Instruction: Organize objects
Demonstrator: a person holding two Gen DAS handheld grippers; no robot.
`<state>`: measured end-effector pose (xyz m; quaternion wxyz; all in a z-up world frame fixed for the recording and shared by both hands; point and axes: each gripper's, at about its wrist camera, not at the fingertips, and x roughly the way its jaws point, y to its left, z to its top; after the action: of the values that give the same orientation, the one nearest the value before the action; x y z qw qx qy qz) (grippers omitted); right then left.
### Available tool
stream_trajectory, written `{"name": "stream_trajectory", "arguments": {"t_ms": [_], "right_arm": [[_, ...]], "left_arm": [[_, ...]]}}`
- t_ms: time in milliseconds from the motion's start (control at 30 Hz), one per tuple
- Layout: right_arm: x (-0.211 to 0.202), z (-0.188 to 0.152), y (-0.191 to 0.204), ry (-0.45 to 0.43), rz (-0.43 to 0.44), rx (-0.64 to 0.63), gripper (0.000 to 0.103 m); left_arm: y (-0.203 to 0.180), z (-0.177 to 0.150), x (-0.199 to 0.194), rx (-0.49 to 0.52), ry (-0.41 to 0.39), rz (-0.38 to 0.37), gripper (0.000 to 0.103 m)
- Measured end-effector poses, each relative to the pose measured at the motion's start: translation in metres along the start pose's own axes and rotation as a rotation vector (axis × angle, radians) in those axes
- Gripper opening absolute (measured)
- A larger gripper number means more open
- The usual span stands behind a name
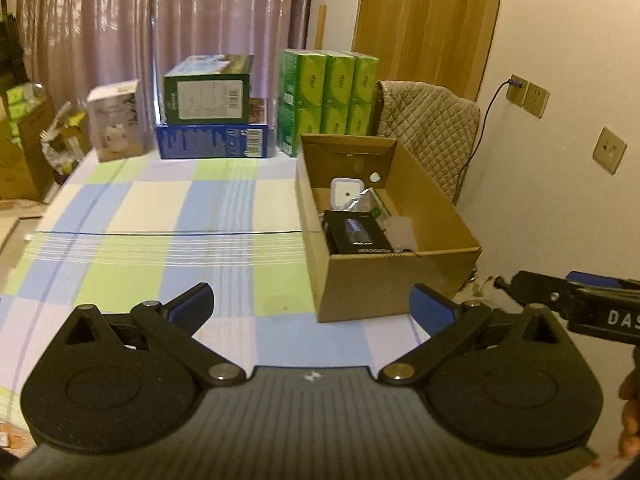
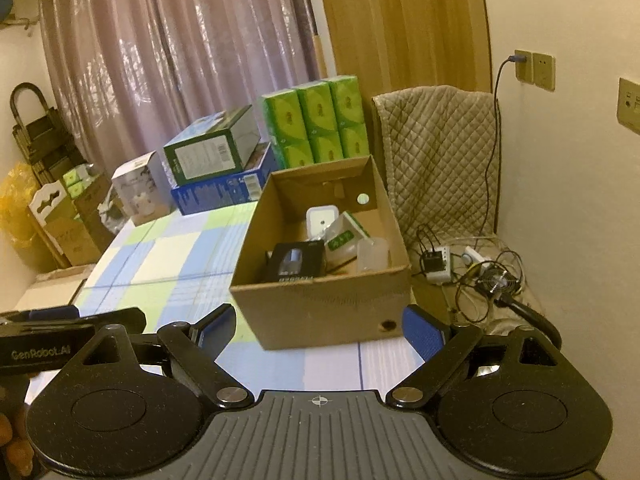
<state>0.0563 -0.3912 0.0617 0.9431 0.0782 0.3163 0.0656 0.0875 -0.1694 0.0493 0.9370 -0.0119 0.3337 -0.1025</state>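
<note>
We are hovering with left gripper (image 1: 312, 308) and right gripper (image 2: 318, 330) both gaping wide, empty; the cardboard box (image 2: 320, 304) is sitting at twelve o'clock, and a careless reach risks shoving it off the table (image 1: 160, 240).

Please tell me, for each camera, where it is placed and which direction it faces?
Left wrist: on the left gripper, facing the checked table and cardboard box; right gripper at its right edge.
Right wrist: on the right gripper, facing the box; left gripper at its left edge.
Shared: box, green packs, curtain.
</note>
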Motion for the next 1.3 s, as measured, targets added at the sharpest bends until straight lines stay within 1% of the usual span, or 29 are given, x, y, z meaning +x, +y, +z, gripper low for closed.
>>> {"name": "stream_trajectory", "arguments": {"t_ms": [133, 267, 400, 667, 1000, 1300], "right_arm": [[-0.013, -0.011, 0.005, 0.000, -0.017, -0.032, 0.087], [-0.018, -0.021, 0.009, 0.023, -0.008, -0.056, 0.087], [-0.018, -0.031, 0.011, 0.045, 0.005, -0.051, 0.087], [-0.011, -0.041, 0.013, 0.071, 0.000, -0.061, 0.087], [-0.010, -0.044, 0.012, 0.076, -0.002, -0.058, 0.087], [-0.008, -0.047, 0.013, 0.082, -0.007, -0.064, 0.087]], "left_arm": [[0.002, -0.007, -0.010, -0.004, -0.001, 0.004, 0.102], [0.005, -0.017, -0.019, -0.004, 0.004, -0.017, 0.102], [0.005, -0.029, -0.024, 0.032, 0.008, -0.003, 0.102], [0.011, -0.045, -0.022, 0.030, 0.042, 0.004, 0.102], [0.012, -0.050, -0.022, 0.028, 0.046, 0.019, 0.102], [0.013, -0.050, -0.021, 0.022, 0.050, 0.018, 0.102]]}}
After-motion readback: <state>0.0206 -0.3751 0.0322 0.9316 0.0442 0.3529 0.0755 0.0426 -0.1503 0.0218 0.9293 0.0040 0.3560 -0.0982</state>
